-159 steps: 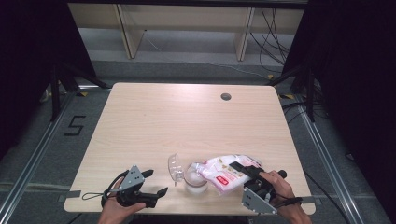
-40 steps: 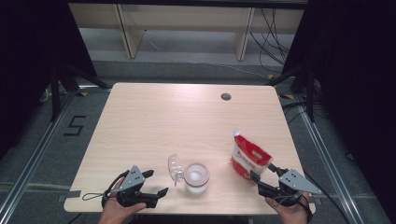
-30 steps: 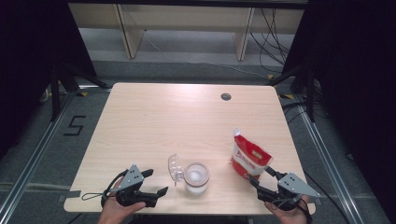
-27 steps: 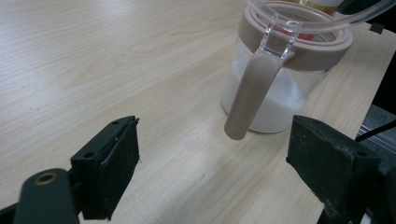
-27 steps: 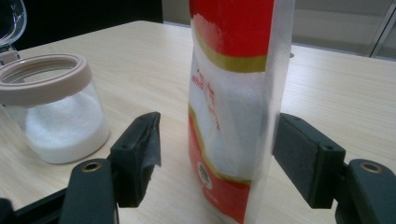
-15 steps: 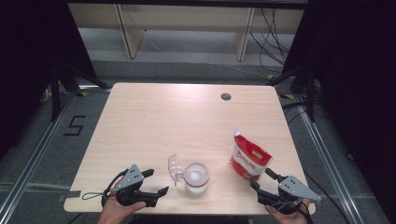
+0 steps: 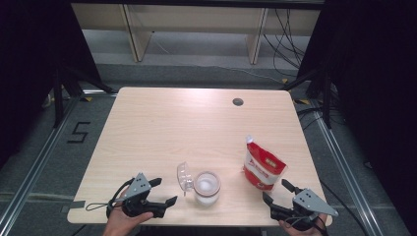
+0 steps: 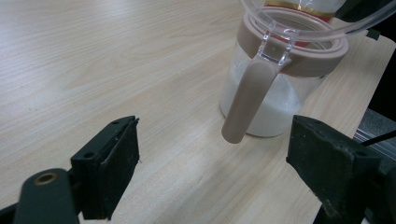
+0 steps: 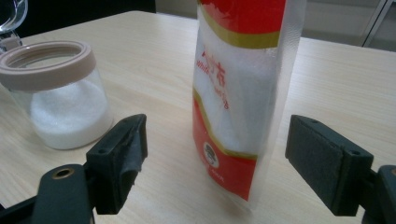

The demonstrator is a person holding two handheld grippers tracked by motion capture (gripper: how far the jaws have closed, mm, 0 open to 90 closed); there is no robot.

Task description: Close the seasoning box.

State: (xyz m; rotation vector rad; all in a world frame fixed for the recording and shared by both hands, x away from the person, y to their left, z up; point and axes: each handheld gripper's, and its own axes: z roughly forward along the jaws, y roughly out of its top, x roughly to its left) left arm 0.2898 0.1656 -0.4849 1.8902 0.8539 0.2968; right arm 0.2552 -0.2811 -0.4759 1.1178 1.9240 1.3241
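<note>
The red and white pouch point(image 7: 263, 168) stands upright on the bench point(image 7: 196, 123), right of the jar point(image 7: 206, 187) and apart from it. The right tool point(image 7: 284, 196) sits just in front of the pouch at the bench's near edge; its jaws have just been opening and now stand wide on either side of the pouch point(image 9: 238, 107) without touching it. The jar point(image 9: 63, 93), part full of white grains, has its clear lid point(image 7: 183, 176) hinged open. The left tool point(image 7: 160, 191) rests left of the jar, jaws spread and empty, pointing at the jar's point(image 8: 280, 84) beige latch. Red writing on the pouch's clear panel is too blurred to read.
</note>
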